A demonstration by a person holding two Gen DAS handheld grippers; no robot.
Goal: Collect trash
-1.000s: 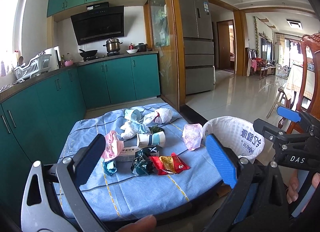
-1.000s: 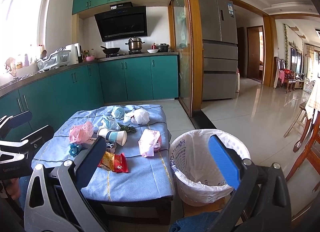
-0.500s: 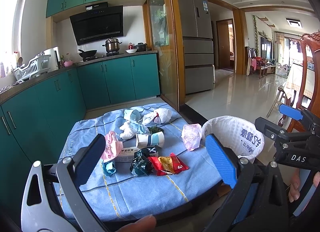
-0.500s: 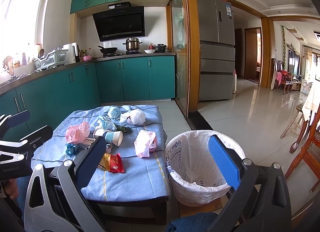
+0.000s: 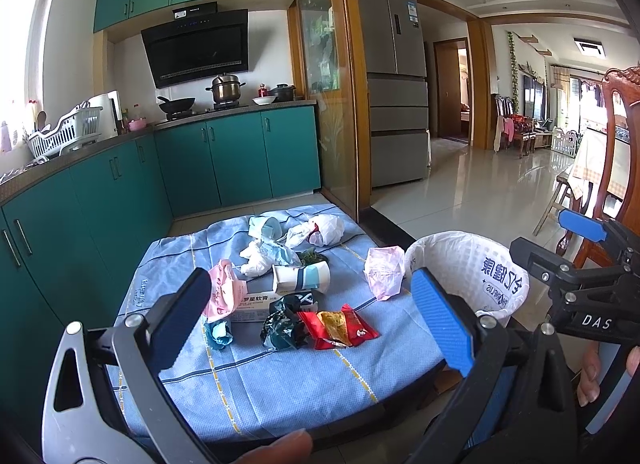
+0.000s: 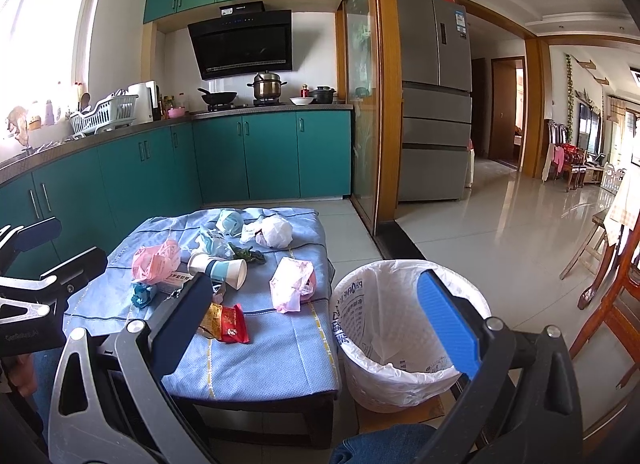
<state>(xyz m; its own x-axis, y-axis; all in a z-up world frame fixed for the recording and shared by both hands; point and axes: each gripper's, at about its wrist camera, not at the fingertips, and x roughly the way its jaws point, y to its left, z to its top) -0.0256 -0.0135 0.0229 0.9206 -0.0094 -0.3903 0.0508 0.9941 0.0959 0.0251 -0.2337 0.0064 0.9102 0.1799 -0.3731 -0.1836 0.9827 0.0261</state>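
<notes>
Barely anything has shifted since a second ago; both views have only drifted slightly. Left gripper (image 5: 308,328) and right gripper (image 6: 316,328) hover with jaws spread wide, grasping nothing. Trash sits mid-frame on the blue-clothed surface (image 5: 280,380): a paper cup (image 5: 301,276), red wrapper (image 5: 340,326), pink bags. Lower right, the white-lined bin (image 6: 404,336) stands just beside it. Collecting seems not yet begun; next, lower one gripper onto a near piece.
</notes>
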